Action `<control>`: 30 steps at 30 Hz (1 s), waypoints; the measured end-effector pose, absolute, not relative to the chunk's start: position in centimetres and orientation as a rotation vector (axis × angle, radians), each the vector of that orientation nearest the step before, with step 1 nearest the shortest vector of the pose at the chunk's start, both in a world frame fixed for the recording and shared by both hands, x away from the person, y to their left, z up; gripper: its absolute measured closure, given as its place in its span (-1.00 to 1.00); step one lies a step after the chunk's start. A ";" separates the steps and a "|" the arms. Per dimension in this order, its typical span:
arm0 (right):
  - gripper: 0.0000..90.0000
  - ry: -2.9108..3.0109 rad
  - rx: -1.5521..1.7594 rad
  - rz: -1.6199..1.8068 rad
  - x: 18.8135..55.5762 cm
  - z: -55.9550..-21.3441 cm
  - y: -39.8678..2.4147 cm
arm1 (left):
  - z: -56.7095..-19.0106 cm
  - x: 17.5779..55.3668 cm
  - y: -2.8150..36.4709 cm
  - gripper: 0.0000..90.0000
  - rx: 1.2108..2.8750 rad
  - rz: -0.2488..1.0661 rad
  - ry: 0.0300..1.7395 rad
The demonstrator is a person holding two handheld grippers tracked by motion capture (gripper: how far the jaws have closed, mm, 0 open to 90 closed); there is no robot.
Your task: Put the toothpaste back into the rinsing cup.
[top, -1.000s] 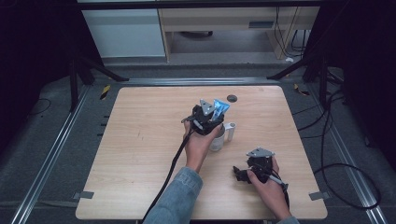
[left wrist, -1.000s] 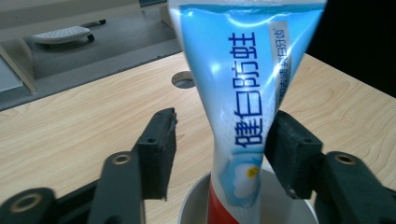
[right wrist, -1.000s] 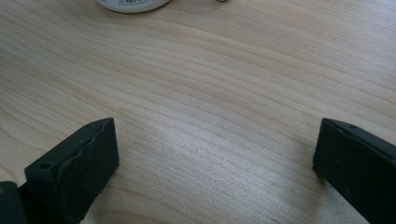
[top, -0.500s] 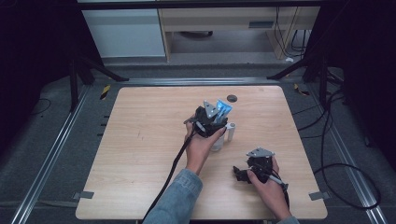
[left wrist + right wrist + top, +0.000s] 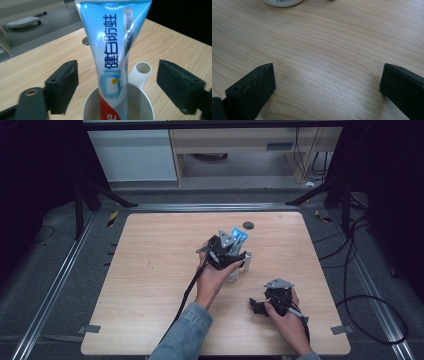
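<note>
Opening, left gripper (image 5: 117, 82) jaws flank toothpaste tube (image 5: 113, 50) standing in cup (image 5: 140, 105).

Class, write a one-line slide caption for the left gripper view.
Blue toothpaste tube stands in a white plastic cup on the wooden table, between the left gripper's open black jaws.

Toothpaste tube (image 5: 113, 50): light blue with dark blue Chinese lettering down its length, a tooth graphic lower down and a red band at the bottom end. It stands nearly upright in the white cup (image 5: 140, 110), leaning slightly, its flat crimped end up. It sits between the left gripper (image 5: 117, 85) jaws, clear of both pads, which have just been opening. The cup is round and open-topped, upright on the table directly below the jaws, with a white handle (image 5: 140, 72) sticking out on the far side.
</note>
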State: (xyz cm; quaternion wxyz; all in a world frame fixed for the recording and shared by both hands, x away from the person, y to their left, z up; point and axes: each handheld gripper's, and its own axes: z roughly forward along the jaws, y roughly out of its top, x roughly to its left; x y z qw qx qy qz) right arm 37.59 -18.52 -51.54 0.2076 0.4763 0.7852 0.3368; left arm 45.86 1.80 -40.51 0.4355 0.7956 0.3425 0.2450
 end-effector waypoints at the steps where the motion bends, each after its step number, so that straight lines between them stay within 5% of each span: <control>1: -0.99 2.187 1.324 0.938 37.6 -51.5 -18.5 | -40.5 45.6 1.7 -0.71 1.998 0.630 0.842; 15: -0.99 2.187 1.328 0.937 37.6 -51.5 -18.5 | -40.5 43.2 2.9 -0.83 2.086 0.705 0.748; 30: -0.99 2.187 1.328 0.937 37.6 -51.5 -18.5 | -42.3 41.9 5.1 -0.87 2.175 0.595 0.756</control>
